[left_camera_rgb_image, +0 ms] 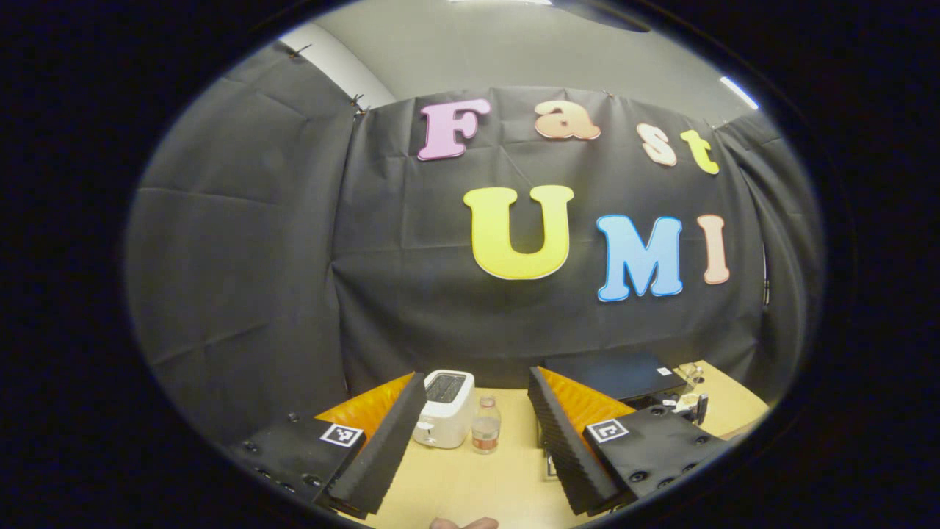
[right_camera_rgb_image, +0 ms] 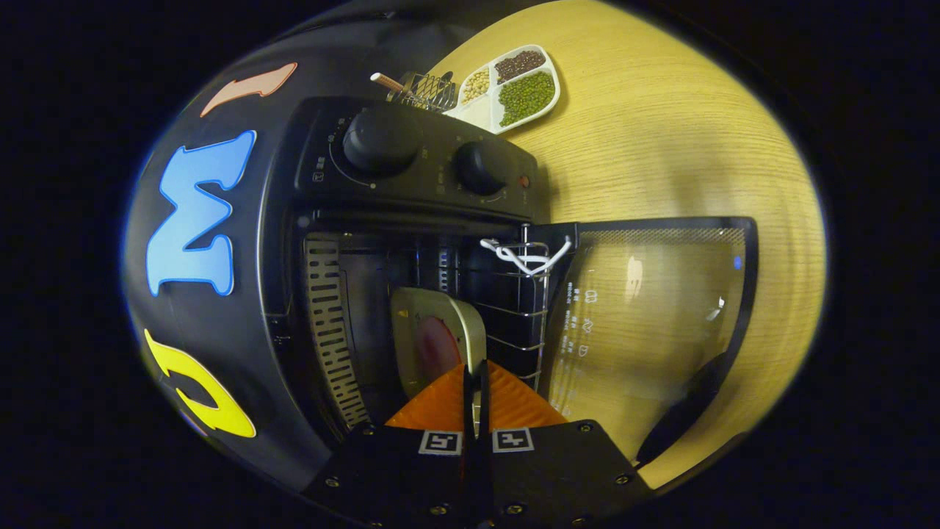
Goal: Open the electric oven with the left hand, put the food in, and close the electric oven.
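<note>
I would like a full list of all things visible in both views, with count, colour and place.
electric oven: one, black, door open
glass door: one, clear, swung open
plate with food: one, pale, inside oven, held by its rim
sectioned dish: one, white, holds beans, beyond oven
toaster: one, white, on table
bottle: one, clear, beside toaster
table: one, light wood
left hand-held gripper: open, empty
right hand-held gripper: shut on plate rim

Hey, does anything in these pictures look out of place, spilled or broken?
Nothing spilled or damaged. The oven door is open, and the right gripper, shut on the rim of the plate of food, holds it in the oven mouth. The left gripper hangs open and empty.
</note>
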`<state>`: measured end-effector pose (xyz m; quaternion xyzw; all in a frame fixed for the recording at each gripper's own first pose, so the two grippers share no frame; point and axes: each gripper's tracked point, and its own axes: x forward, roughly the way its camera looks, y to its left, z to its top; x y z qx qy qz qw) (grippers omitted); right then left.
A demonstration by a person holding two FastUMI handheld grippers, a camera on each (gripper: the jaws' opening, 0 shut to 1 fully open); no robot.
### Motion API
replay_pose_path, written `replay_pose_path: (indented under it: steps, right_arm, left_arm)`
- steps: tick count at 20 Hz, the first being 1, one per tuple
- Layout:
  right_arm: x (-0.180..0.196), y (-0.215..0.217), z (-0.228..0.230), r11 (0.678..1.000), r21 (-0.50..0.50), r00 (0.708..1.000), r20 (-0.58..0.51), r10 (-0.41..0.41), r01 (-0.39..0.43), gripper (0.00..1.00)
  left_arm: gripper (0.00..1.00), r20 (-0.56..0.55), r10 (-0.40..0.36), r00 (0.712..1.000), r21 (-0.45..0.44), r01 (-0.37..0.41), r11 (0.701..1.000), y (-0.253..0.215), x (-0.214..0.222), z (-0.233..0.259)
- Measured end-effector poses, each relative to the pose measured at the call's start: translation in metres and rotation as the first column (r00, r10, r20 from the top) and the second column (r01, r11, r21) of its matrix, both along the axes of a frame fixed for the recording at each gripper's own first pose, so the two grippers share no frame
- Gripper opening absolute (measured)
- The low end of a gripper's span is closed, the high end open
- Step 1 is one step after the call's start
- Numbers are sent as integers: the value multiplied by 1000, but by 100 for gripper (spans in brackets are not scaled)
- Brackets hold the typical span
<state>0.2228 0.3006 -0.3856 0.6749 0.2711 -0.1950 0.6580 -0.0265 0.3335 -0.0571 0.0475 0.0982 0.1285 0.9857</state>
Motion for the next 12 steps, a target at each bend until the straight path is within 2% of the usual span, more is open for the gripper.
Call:
replay_pose_path:
  steps: [3,4,5,6,7,10,11,12]
  right_arm:
    - [14,4,1,999,32,1000,4,-23,23,3]
    - [16,3,1,1000,26,1000,4,-16,16,9]
    - [18,4,2,1000,23,1000,5,-9,9,3]
    - [17,2,4,1000,26,1000,9,-6,6,3]
    - [19,5,3,999,33,1000,9,3,-3,4]
    - [11,10,11,997,32,998,21,65,-66,7]
    - [5,9,16,995,10,995,31,95,-96,14]
    - [-1,10,18,991,-12,990,31,137,-137,15]
  left_arm:
    - [95,-8,14,1000,-1,-14,1000,1,2,-2]
    - [99,-12,15,1000,-2,-16,1000,-2,4,-3]
    - [99,-14,15,1000,-2,-15,1000,-3,5,-5]
    - [99,-15,15,1000,-2,-15,1000,-6,6,-5]
    - [95,-14,14,1000,-2,-14,1000,-10,8,-6]
    - [95,-7,-2,1000,-4,2,1000,-25,18,-5]
    - [95,-4,-9,1000,-4,9,1000,-31,19,-6]
    - [99,-3,-17,1000,-6,17,1000,-38,22,-5]
